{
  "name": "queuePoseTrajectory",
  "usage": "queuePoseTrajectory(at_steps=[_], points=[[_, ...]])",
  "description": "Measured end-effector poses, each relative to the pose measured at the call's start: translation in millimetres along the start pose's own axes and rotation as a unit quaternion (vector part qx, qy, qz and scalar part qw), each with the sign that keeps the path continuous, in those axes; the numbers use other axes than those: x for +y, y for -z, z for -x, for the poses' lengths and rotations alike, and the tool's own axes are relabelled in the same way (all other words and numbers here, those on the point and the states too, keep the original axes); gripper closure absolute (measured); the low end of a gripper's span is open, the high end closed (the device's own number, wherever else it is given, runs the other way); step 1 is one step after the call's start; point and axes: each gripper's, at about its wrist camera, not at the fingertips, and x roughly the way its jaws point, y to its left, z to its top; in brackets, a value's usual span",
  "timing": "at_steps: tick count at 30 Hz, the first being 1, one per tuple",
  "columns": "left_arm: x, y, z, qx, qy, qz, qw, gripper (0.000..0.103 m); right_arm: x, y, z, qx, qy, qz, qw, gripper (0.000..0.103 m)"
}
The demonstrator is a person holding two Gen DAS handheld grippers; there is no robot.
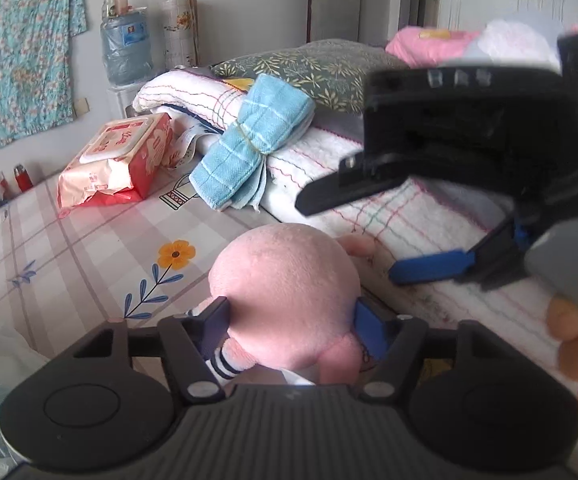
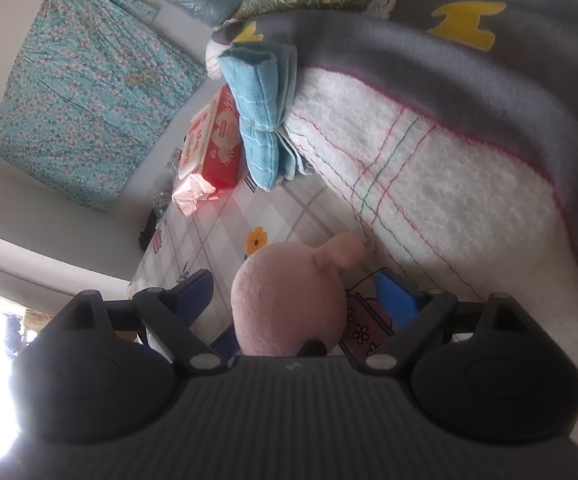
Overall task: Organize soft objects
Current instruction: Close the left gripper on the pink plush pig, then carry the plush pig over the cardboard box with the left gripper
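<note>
On the checked bedsheet (image 1: pixel 89 240), just beside the folded white blanket (image 1: pixel 389 208), lies the pink plush toy (image 1: pixel 285 288), and we judge the step in hand to be taking hold of it. To do that well, we want the left gripper (image 1: pixel 293 320) to close squarely across the widest part of the round head, pads level on both sides, since the stuffing will give and a shallow bite near the top could slide off. We squeeze until the plush dents a little, no harder, then lift straight up so the striped limb (image 1: pixel 225 362) below does not drag on the sheet. In the left wrist view the head sits right between the blue pads (image 1: pixel 371 330), which touch or nearly touch its sides; the jaws stand at a middling width, and we cannot tell whether they truly press yet. The right gripper (image 2: pixel 297 300) has its jaws wide, and in its own view the toy's head lies between them with clear gaps on both sides, its small ear (image 2: pixel 343 250) pointing toward the blanket. We keep that gripper clear of the left one, as the two crowd the same toy.
</note>
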Motion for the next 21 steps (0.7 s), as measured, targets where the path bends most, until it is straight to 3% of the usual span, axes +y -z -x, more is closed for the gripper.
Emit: queuePoseTrajectory(at_steps=[3, 6, 11, 13, 21], points=[[17.9, -0.3, 2.3, 0.001, 0.029, 0.046, 0.9985, 0.038, 0.5, -0.9, -10.4, -0.004, 0.005, -0.002, 1.0, 0.019], [32.4, 1.4, 4.1, 0.0, 0.045, 0.084, 0.9955, 0.039, 1.5, -3.2, -20.9, -0.012, 0.003, -0.003, 1.0, 0.033], [42.1, 2.7, 14.7, -0.007, 0.054, 0.108, 0.9926, 0.04, 3.4, -3.0, -37.5, -0.022, -0.012, -0.008, 1.0, 0.07], [43.1, 2.8, 22.5, -0.015, 0.054, 0.112, 0.9921, 0.04, 9.7, -0.6, -35.0, -0.034, -0.014, 0.008, 0.999, 0.08], [63.3, -4.5, 85.1, -0.078, 0.085, 0.157, 0.981, 0.04, 63.4, 9.7, 7.3, -0.07, -0.059, 0.092, 0.992, 0.083]])
